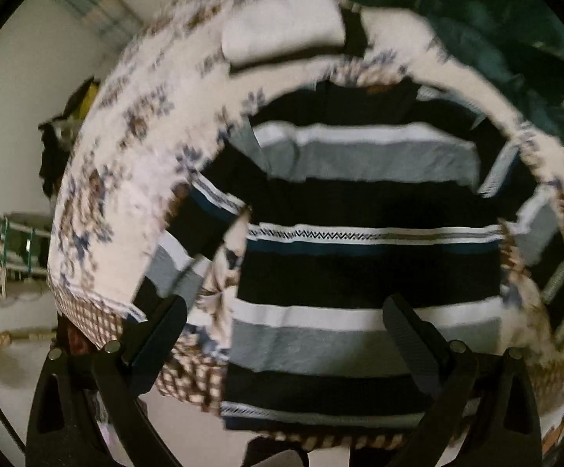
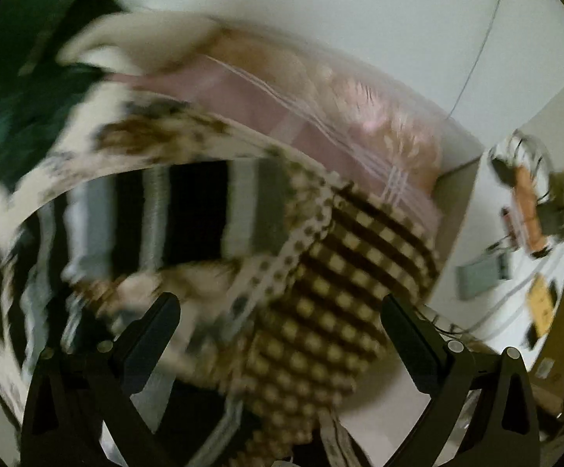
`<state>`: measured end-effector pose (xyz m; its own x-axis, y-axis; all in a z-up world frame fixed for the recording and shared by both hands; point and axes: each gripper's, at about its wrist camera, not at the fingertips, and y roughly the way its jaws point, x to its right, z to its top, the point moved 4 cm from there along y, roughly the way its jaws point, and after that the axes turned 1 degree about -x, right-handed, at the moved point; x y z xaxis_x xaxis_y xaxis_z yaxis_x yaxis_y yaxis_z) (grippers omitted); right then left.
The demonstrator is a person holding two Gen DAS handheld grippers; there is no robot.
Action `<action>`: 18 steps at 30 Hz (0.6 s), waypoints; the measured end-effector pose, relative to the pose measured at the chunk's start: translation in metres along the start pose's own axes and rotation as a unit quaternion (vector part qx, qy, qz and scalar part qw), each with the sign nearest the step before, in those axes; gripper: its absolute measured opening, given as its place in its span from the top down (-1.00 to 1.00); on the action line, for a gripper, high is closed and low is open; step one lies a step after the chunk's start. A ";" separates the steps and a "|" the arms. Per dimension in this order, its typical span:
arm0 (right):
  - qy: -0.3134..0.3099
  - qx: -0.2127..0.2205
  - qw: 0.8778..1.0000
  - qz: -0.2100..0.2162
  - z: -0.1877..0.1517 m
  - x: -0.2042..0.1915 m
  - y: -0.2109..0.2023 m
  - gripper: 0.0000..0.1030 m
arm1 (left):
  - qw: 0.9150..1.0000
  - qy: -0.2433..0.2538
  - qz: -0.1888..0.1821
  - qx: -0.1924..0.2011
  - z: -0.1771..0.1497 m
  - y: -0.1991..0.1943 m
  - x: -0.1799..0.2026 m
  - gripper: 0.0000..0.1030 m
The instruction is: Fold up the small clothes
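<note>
A small striped sweater (image 1: 363,268), black with grey, white and teal bands, lies spread flat on a floral and checked bedcover (image 1: 118,179). Its left sleeve (image 1: 192,241) slants down to the left. My left gripper (image 1: 284,311) is open and empty, hovering over the sweater's lower hem, with its fingers either side of the body. My right gripper (image 2: 282,311) is open and empty above the checked edge of the bedcover (image 2: 344,280). The sweater (image 2: 188,214) shows blurred to its upper left.
A folded white cloth (image 1: 282,31) and a dark green fabric (image 1: 488,19) lie beyond the sweater's collar. A pink pillow (image 2: 321,116) sits by the wall. A white side table (image 2: 523,257) with cables and small items stands to the right of the bed.
</note>
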<state>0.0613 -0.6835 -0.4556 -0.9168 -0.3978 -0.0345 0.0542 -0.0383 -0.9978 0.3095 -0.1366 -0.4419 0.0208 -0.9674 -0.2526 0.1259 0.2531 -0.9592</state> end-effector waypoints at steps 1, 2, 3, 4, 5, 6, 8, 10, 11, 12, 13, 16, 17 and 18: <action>0.011 -0.009 1.000 -0.002 0.009 0.002 0.025 -1.00 | 1.000 -0.007 0.007 -0.014 0.004 0.023 0.007 -1.00; 0.024 -0.017 1.000 0.000 0.019 0.004 0.052 -1.00 | 1.000 -0.013 0.009 -0.023 0.004 0.040 0.004 -1.00; 0.029 -0.023 0.999 0.001 0.020 0.002 0.067 -1.00 | 0.999 -0.019 0.012 -0.033 0.005 0.056 0.004 -1.00; 0.033 -0.026 0.999 0.000 0.026 0.001 0.084 -0.99 | 0.999 -0.026 0.015 -0.042 0.006 0.071 0.005 -1.00; 0.035 -0.025 0.999 0.002 0.030 -0.001 0.099 -0.95 | 0.998 -0.035 0.016 -0.052 0.008 0.087 0.004 -1.00; 0.035 -0.023 0.999 0.005 0.033 -0.004 0.109 -0.84 | 0.997 -0.041 0.016 -0.059 0.009 0.099 0.003 -1.00; 0.031 -0.008 0.999 0.008 0.037 -0.012 0.122 -0.60 | 0.996 -0.049 0.020 -0.069 0.012 0.123 0.000 -1.00; 0.017 0.016 1.000 0.004 0.037 -0.022 0.123 -0.18 | 0.996 -0.054 0.023 -0.070 0.015 0.140 -0.007 -1.00; 0.007 0.028 1.000 -0.001 0.036 -0.028 0.120 0.23 | 0.996 -0.058 0.024 -0.069 0.016 0.145 -0.011 -1.00; -0.008 0.045 0.999 -0.011 0.034 -0.038 0.115 0.76 | 0.996 -0.062 0.024 -0.067 0.019 0.150 -0.017 -1.00; -0.023 0.060 0.998 -0.015 0.031 -0.048 0.108 0.82 | 0.995 -0.067 0.026 -0.063 0.020 0.153 -0.024 -1.00; -0.088 0.113 0.990 -0.008 0.014 -0.096 0.070 0.82 | 0.994 -0.087 0.033 -0.053 0.026 0.162 -0.051 -1.00; -0.114 0.128 0.985 0.000 0.006 -0.117 0.056 0.82 | 0.993 -0.100 0.034 -0.045 0.029 0.163 -0.065 -1.00; -0.147 0.141 0.979 0.013 -0.006 -0.145 0.039 0.82 | 0.993 -0.109 0.037 -0.039 0.030 0.164 -0.076 -1.00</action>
<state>0.1942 -0.6218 -0.4896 -0.7622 -0.6473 -0.0006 0.2218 -0.2604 -0.9397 0.3583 -0.0221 -0.5764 0.2416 -0.9235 -0.2980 0.0381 0.3159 -0.9480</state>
